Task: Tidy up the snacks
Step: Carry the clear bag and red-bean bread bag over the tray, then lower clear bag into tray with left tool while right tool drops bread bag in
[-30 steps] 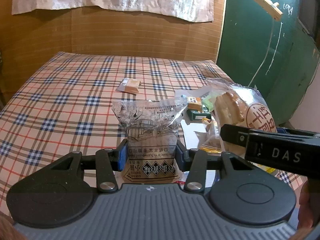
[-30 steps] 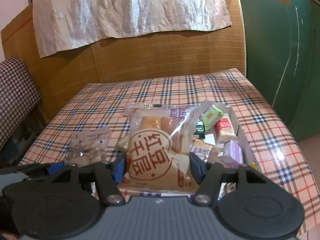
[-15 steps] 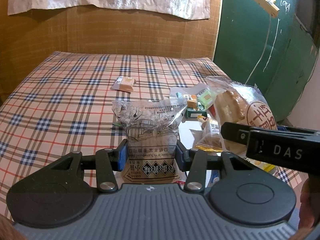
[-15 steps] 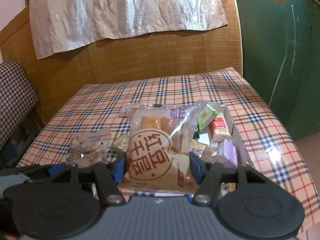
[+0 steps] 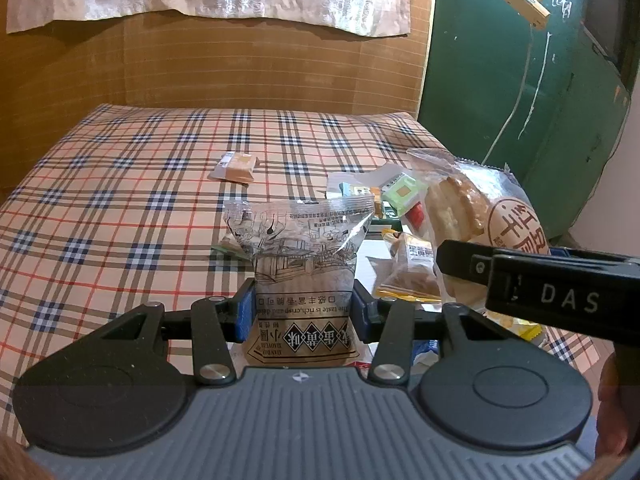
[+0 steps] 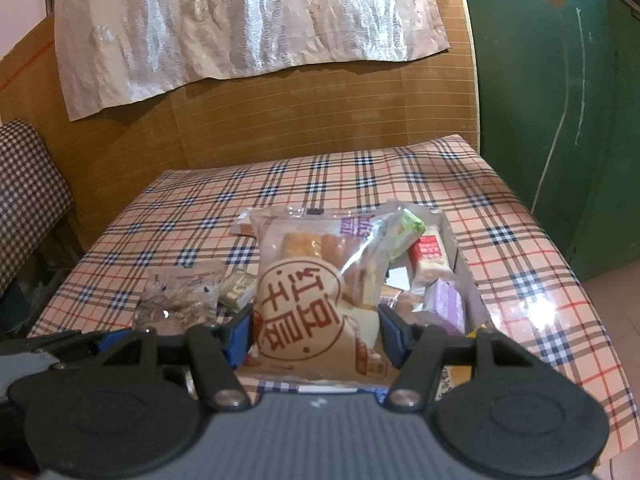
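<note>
The plaid table (image 5: 120,208) filled the frame; right of centre sat a box (image 6: 452,236) of snacks; the right gripper (image 6: 316,334) clamped a soft bread bag (image 6: 316,292), the left gripper (image 5: 302,306) a crinkly, light, probably fragile cracker pack (image 5: 300,252), both gripped low at mid-frame.

plaid tablecloth (image 5: 120,208), green door (image 5: 520,80), red-printed bread bag (image 6: 316,312)
</note>
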Demonstrator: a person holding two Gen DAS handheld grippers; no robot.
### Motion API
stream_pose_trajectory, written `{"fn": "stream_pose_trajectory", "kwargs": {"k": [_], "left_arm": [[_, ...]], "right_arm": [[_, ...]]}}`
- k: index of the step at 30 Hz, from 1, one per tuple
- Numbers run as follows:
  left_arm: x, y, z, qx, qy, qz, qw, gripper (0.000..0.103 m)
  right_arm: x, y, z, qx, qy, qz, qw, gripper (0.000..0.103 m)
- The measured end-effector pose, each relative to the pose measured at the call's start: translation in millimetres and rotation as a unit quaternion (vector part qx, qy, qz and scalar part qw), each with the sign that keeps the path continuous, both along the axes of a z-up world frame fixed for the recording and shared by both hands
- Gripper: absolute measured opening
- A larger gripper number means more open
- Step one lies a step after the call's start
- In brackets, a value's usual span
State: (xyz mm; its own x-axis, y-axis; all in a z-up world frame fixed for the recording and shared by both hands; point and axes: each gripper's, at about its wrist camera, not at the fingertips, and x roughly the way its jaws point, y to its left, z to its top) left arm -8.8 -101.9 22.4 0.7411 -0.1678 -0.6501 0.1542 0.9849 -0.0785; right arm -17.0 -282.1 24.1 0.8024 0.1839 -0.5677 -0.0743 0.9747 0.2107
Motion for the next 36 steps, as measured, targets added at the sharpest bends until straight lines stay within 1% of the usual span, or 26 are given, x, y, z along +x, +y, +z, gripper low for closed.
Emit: {"fn": "stream_pose_trajectory", "kwargs": {"k": [18,27,30,36], "left_arm": [[5,-17,-11,0.001,0.006,-0.033,0.9994,0.057],[7,-32,-14,-0.012,0.012,-0.055,0.9983,0.057],[8,-36,-18,-0.020,0.019,-0.065,0.9975,0.057],[10,-46,-26,-0.023,0.026,-0.084,0.9958,0.057]], "right_arm": [[-5,-24,1,-0.002,0.000,-0.023,1.000,0.062],[-6,-45,-3,-0.003,0.005,-0.038,0.999,0.062],[-8,-52,-6,0.002,0.010,-0.044,0.999,0.062],[-8,-63,-12,-0.005,0.021,-0.049,0.999,0.062]]}}
